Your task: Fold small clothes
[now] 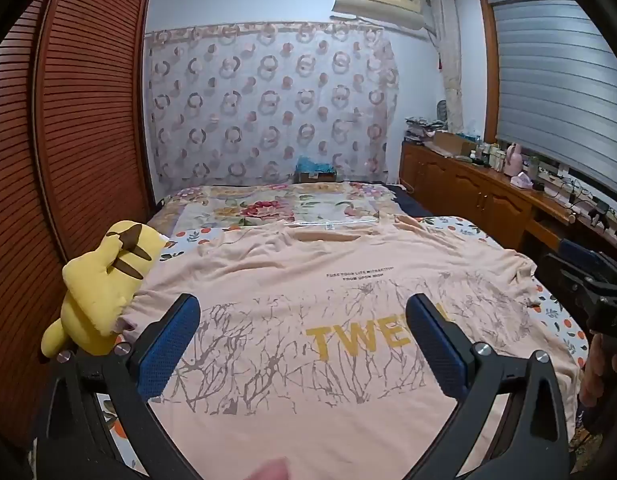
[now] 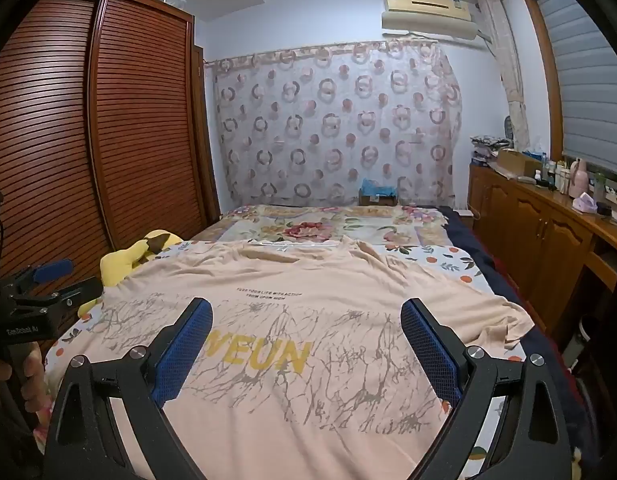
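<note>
Two grippers hung over the bed (image 1: 448, 224), the left gripper (image 1: 304, 344) and right gripper (image 2: 306, 346) both spread wide and gripping nothing. One peach T-shirt (image 1: 308, 280) lay print-up and flat across centre frame, collar toward the top, hem at the bottom edge, long axis running bottom to top, its left sleeve touching a yellow plush toy (image 1: 104, 284). Folding looked not yet begun; next move likely calls for pinching a sleeve or side edge.
</note>
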The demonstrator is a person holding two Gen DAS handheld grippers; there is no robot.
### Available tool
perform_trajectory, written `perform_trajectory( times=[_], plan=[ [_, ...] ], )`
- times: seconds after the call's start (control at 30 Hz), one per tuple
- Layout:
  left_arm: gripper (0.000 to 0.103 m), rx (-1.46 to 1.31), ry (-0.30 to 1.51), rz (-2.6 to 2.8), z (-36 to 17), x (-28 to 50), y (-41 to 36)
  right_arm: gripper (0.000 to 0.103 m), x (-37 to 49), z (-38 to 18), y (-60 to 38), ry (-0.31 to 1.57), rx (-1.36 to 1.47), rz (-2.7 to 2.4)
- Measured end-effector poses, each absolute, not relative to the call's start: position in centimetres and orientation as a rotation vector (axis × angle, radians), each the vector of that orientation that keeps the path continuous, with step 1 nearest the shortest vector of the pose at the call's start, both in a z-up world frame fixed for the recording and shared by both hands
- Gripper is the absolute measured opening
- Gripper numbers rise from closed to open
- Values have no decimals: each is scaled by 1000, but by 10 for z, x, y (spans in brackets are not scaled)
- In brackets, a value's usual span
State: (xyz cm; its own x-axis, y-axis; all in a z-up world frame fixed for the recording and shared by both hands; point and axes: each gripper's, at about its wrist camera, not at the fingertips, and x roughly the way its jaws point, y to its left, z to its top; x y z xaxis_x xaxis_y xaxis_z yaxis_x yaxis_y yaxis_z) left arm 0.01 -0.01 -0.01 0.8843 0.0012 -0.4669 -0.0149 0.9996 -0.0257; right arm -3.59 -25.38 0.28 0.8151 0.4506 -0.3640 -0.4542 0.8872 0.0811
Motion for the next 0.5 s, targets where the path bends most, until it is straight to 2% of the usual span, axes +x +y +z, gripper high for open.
perform_trajectory(
  times=[0.07, 0.5],
  plan=[
    [103, -44, 444, 3, 0, -1, 0, 96, -36, 3, -254, 381, -12, 481],
    [103, -34, 450, 8, 5, -3, 0, 96, -37, 3, -255, 379, -9, 483]
  ],
)
